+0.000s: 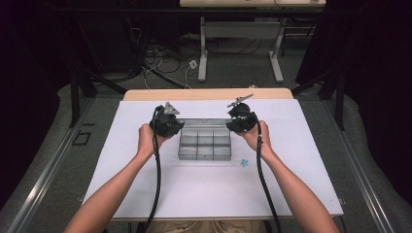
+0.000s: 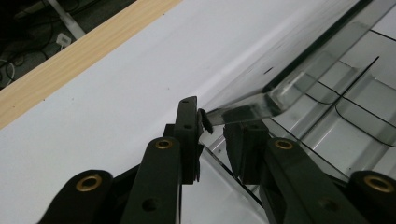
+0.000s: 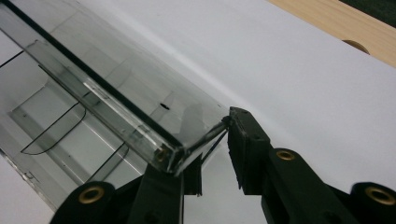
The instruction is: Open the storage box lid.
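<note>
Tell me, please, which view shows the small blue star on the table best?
The high view: the blue star lies on the white table cover, just off the near right corner of the clear compartment box, apart from it. The two gripper views look at the box's lid edge between the fingers, so they add nothing about the star.

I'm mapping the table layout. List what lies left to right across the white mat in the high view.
Left hand-held gripper → clear compartment box → right hand-held gripper. The small blue star lies nearer the person, under the right one, so its place is unclear.
</note>
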Demonstrator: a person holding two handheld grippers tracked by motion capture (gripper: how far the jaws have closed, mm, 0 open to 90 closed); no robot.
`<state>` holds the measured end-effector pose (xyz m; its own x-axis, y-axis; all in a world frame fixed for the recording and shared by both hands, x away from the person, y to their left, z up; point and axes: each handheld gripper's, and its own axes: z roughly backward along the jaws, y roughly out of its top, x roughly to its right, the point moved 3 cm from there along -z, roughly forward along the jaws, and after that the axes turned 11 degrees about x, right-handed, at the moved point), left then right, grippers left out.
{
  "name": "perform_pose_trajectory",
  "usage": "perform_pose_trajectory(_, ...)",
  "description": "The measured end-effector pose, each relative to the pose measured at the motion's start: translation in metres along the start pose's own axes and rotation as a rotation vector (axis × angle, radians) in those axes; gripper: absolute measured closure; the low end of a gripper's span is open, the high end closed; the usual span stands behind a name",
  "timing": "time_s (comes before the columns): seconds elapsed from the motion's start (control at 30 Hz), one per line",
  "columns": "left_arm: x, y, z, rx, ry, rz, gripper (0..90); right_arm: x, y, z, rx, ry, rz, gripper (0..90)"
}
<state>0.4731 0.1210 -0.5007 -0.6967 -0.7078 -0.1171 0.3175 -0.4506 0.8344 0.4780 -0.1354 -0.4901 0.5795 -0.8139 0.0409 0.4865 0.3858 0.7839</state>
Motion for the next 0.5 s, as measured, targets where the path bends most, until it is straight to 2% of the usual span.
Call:
perform_pose_trajectory(0.1, -0.0024, -0.0002, -0.0013, -0.022, -0.017, -0.001, 75.2, 0.0010, -0.0004, -0.0028, 0.000, 0.003, -0.011, 75.7)
perform_pose_trajectory(0.23, -0.0059, -0.0002, -0.0038, -0.008, -0.028, 0.037, 74.4, 0.0033, -0.0007, -0.0058, -0.004, 0.007, -0.015, 76.3)
perform_pose_trajectory(0.33, -0.0076, 0.0009, -0.0055, -0.004, -0.024, 0.043, 74.3, 0.0044, 0.0004, -0.0069, -0.003, -0.008, -0.013, 76.6)
perform_pose_trajectory(0.5, -0.0075, 0.0045, -0.0086, -0.032, -0.014, 0.017, 74.3, 0.0063, 0.0014, -0.0115, -0.005, -0.003, -0.022, 76.5)
